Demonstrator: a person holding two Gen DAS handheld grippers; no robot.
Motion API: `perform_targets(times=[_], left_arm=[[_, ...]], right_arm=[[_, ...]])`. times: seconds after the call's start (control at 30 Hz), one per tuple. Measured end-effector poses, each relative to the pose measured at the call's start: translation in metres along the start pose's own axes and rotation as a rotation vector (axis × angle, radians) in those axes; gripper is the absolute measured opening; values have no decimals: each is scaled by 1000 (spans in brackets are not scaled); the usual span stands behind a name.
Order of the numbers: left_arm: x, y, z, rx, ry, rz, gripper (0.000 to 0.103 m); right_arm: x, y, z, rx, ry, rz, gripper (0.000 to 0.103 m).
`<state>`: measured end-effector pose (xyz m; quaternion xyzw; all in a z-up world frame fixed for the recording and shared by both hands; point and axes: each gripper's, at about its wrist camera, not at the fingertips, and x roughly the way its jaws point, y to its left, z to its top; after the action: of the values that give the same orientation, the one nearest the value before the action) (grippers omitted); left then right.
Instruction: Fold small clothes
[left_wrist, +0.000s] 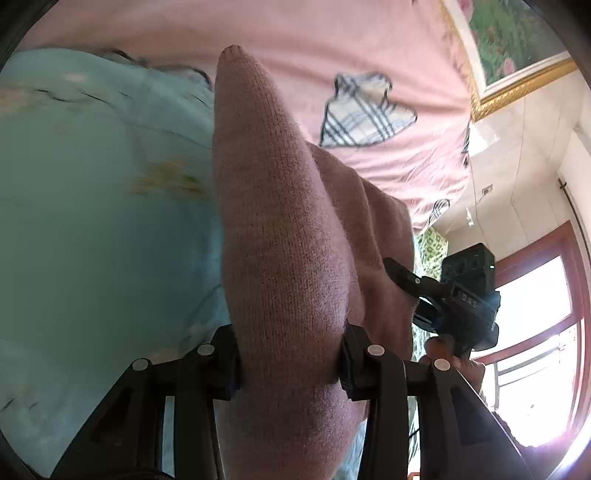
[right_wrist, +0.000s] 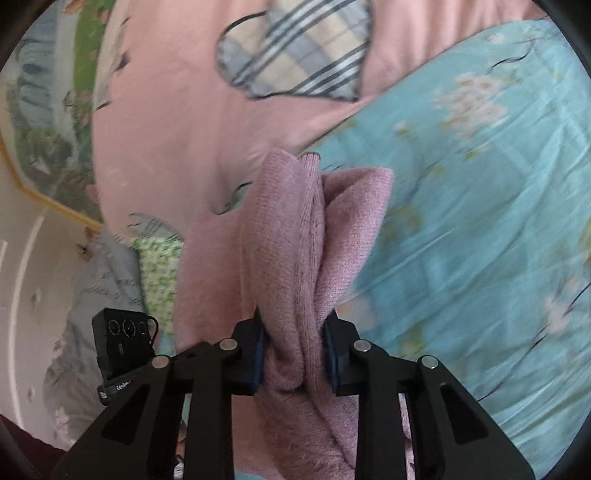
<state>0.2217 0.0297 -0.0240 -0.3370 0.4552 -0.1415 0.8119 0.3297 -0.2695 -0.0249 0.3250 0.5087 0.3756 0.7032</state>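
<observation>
From your left wrist camera, your left gripper (left_wrist: 290, 363) is clamped on a bunched fold of the dusty-pink knitted garment (left_wrist: 273, 206), whose fabric rises between the two black fingers and tapers to a blunt tip over the bedding. To its left lies the pale turquoise floral bedsheet (left_wrist: 92, 229); beyond and to the right spreads the pink blanket with plaid heart patches (left_wrist: 258, 33). A gold-framed flower painting (left_wrist: 517, 55) hangs at upper right, a red-framed window (left_wrist: 546, 332) glows at lower right, and your right gripper (left_wrist: 410, 277) shows there too, its finger against the same knit. From your right wrist camera, your right gripper (right_wrist: 295, 362) is likewise closed on the dusty-pink knitted garment (right_wrist: 280, 240), squeezed into upright folds between the blue-padded fingers, held above the seam where the pink blanket (right_wrist: 166, 129) meets the turquoise bedsheet (right_wrist: 480, 240). A green-and-white patterned cloth (right_wrist: 159, 269) lies at left, just beside the knit, and the black camera block of your left gripper (right_wrist: 122, 343) sits at lower left.
</observation>
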Motion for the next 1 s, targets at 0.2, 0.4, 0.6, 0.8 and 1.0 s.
perform_targets(times=[0.2,0.4,0.6,0.8,1.0], left_arm=[[-82,44,-18,-41,-73,71,40],[-113,96,-31,-118,-124,162,40],[-92,153,-41,-194,-107,267,48],[-88,152,-43,-186,-99,315,56],[-107,118,-48,-154,-95,383,58]], right_arm=[[50,47,-28,-28,89,107,27],[127,80,-38,-65,204,128,27],[180,84,-35,-134,260,10,27],[196,76,-37,-197,277,-88,32],[168,82,-34,-188,252,-117,39]])
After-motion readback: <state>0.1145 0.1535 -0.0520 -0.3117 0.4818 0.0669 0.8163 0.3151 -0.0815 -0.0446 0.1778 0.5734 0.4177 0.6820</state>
